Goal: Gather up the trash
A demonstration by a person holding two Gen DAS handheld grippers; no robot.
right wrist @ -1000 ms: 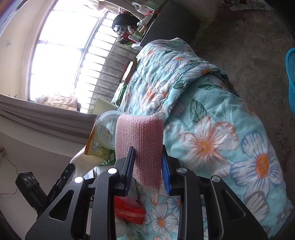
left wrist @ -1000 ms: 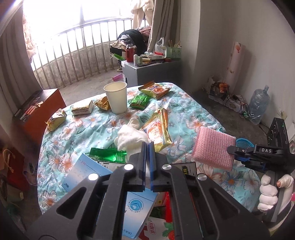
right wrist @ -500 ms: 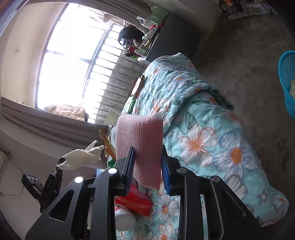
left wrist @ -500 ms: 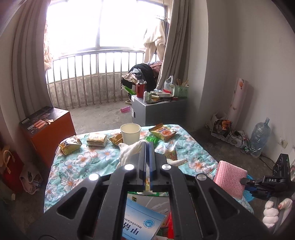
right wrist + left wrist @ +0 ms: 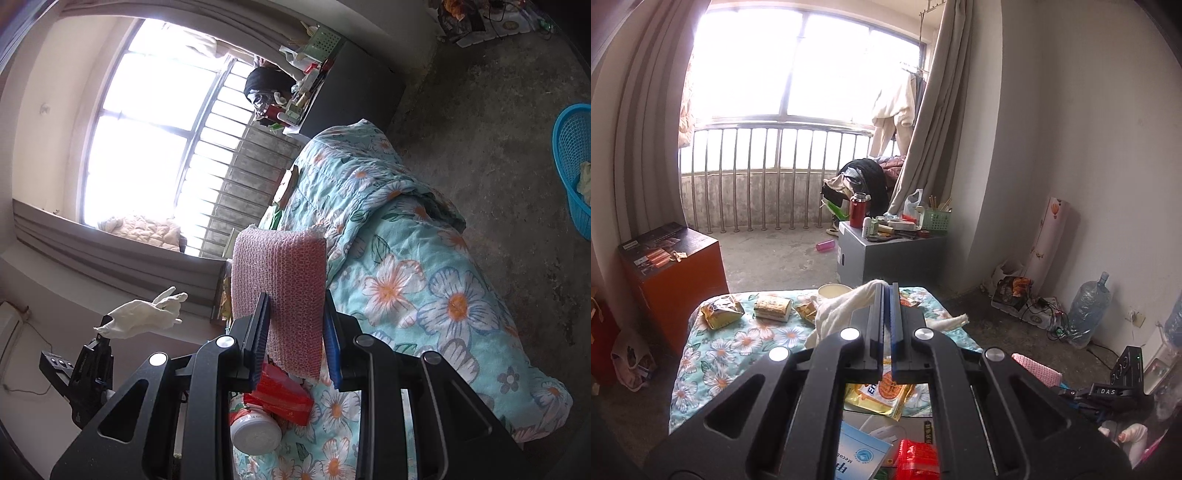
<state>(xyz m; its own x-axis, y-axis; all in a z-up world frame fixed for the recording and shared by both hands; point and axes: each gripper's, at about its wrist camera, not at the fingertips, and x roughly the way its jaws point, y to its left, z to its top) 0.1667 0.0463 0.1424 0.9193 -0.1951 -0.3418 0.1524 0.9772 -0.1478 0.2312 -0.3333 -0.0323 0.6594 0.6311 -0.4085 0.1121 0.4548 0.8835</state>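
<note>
My left gripper [image 5: 885, 295] is shut on a white glove [image 5: 834, 314] and holds it high above the floral-covered table [image 5: 713, 354]. The glove also shows in the right wrist view [image 5: 144, 314], hanging from the left gripper [image 5: 107, 334]. My right gripper [image 5: 295, 314] is shut on a pink knitted sponge [image 5: 280, 273], held beside the table's edge; the sponge also shows in the left wrist view [image 5: 1038, 371]. Snack wrappers [image 5: 720, 312] and a yellow packet [image 5: 882, 395] lie on the table.
A blue basket [image 5: 572, 170] stands on the concrete floor at the right. A paper cup [image 5: 833, 291], a red packet [image 5: 280, 391], a white-capped bottle [image 5: 255, 432] and a blue-white box [image 5: 860, 454] lie on the table. A grey cabinet [image 5: 886, 258] and orange box [image 5: 672, 266] stand beyond.
My left gripper has lifted the white glove well above the table and tilted up toward the window. My right gripper, still holding the sponge, has risen and drawn back; the blue basket came into view.
</note>
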